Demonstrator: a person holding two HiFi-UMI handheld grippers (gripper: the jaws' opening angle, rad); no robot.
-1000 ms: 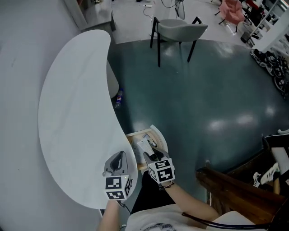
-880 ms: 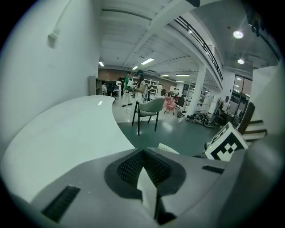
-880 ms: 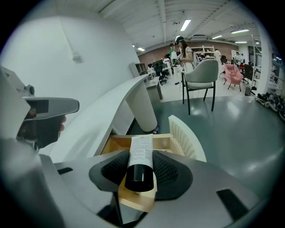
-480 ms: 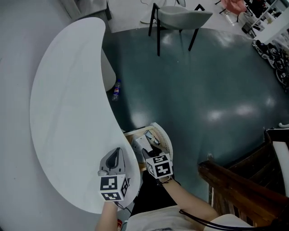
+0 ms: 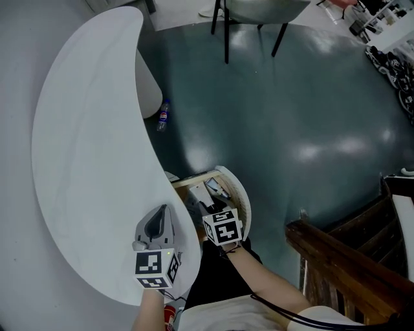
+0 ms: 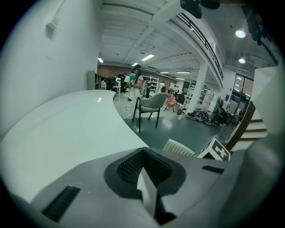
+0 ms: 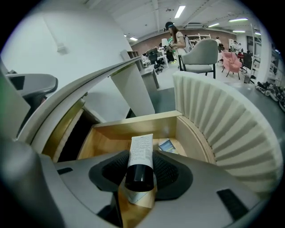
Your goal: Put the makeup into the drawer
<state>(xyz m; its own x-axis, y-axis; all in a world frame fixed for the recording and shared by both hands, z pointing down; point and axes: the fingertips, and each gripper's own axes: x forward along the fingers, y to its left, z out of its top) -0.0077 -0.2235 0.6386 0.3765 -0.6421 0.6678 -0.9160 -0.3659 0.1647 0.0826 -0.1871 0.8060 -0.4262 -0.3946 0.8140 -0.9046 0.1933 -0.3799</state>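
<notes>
A white makeup tube with a black cap is clamped in my right gripper, cap towards the camera and tail pointing into the open wooden drawer. A small bluish packet lies on the drawer floor. In the head view the right gripper hangs over the drawer, which sticks out from under the white curved table. My left gripper is shut with nothing in it, above the table's near edge. In its own view the left gripper shows pads pressed together.
The drawer's ribbed, curved front rises on the right of the tube. A grey chair stands far off on the dark floor, and a bottle lies by the table's pedestal. A wooden rail is at the lower right.
My right gripper has sunk towards the drawer with the tube still in it. The left gripper has come down a little over the table edge.
</notes>
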